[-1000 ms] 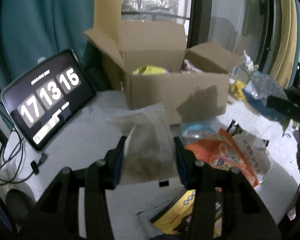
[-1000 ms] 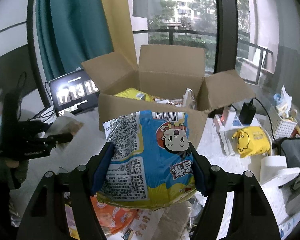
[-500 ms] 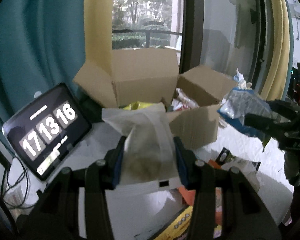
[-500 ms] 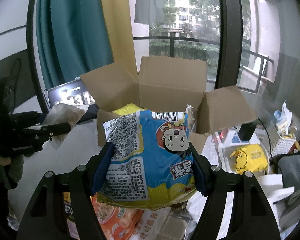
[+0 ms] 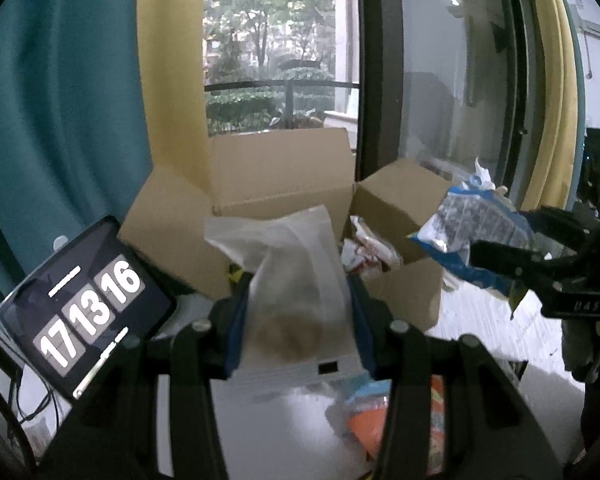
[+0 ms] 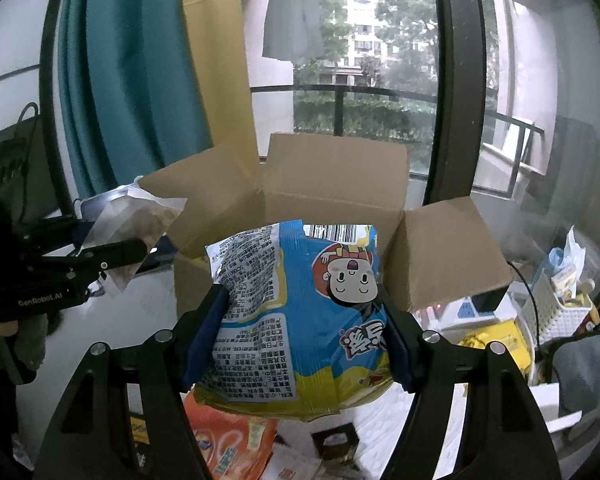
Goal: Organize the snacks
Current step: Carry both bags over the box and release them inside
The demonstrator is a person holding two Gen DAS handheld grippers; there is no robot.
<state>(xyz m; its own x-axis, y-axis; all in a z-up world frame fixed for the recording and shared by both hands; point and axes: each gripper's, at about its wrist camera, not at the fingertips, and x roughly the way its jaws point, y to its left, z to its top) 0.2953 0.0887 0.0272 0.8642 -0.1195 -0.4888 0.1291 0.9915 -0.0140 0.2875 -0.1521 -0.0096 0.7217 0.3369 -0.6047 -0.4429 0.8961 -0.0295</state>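
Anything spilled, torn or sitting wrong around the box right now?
Nothing spilled or torn. The cardboard box stands upright, flaps open. Several snack packets lie loose on the table in front of it, not yet sorted.

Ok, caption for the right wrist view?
Right gripper holds blue snack bag before open cardboard box.

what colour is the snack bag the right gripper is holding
Mostly blue with a yellow bottom band, on the snack bag; the right wrist view shows it best.
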